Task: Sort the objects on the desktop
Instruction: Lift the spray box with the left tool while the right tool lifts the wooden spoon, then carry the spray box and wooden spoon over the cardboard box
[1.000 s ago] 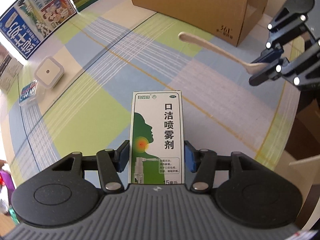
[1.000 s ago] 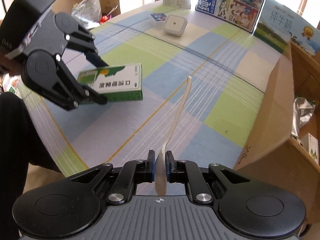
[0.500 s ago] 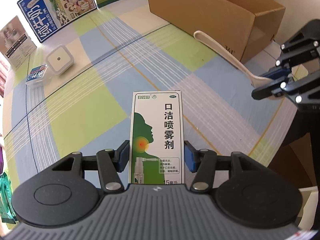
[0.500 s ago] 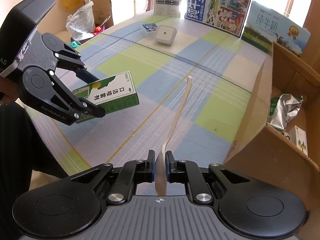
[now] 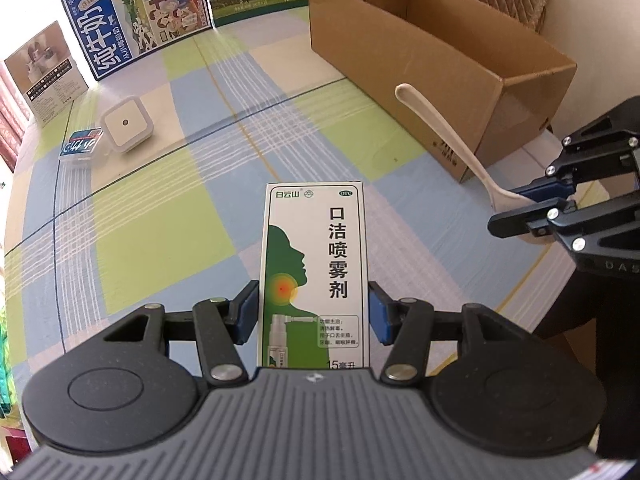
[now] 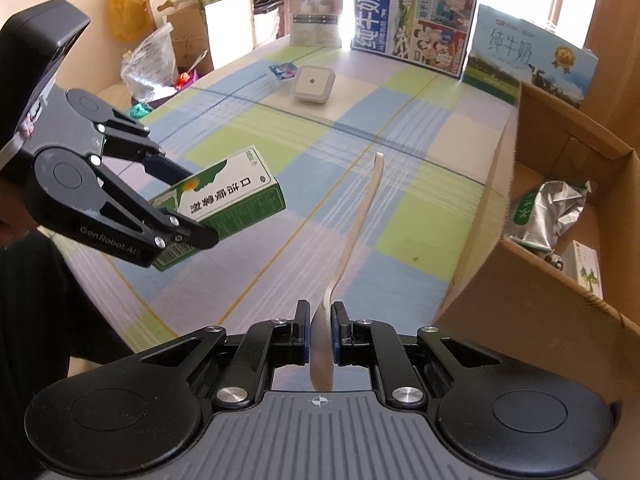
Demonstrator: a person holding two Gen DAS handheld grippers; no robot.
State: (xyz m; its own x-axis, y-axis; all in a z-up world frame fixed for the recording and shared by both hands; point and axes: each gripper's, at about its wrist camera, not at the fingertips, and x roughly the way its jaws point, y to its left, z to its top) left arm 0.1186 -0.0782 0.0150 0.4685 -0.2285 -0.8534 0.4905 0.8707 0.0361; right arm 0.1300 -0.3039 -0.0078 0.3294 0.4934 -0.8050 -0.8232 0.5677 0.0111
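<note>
Risk: spoon (image 6: 352,236), pinched at bowl by right gripper (image 6: 320,338), levering loose near cardboard box (image 6: 532,296); left gripper (image 5: 313,316) clamps spray carton (image 5: 314,268).

Spray box (image 5: 314,272): glossy printed card. Spoon (image 6: 352,236): smooth matt cream plastic or wood, can't tell which. Carton (image 5: 440,80): plain brown corrugated cardboard. Bag inside (image 6: 554,210): crinkled shiny foil. Surface (image 5: 168,208): checked cloth, matt. Left hand-held gripper (image 5: 314,316): matt black plastic, bright metal pins.

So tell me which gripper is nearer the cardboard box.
Right. The right gripper, clamping the spoon, sits beside the cardboard box; the left gripper, holding the spray carton, is farther out.
</note>
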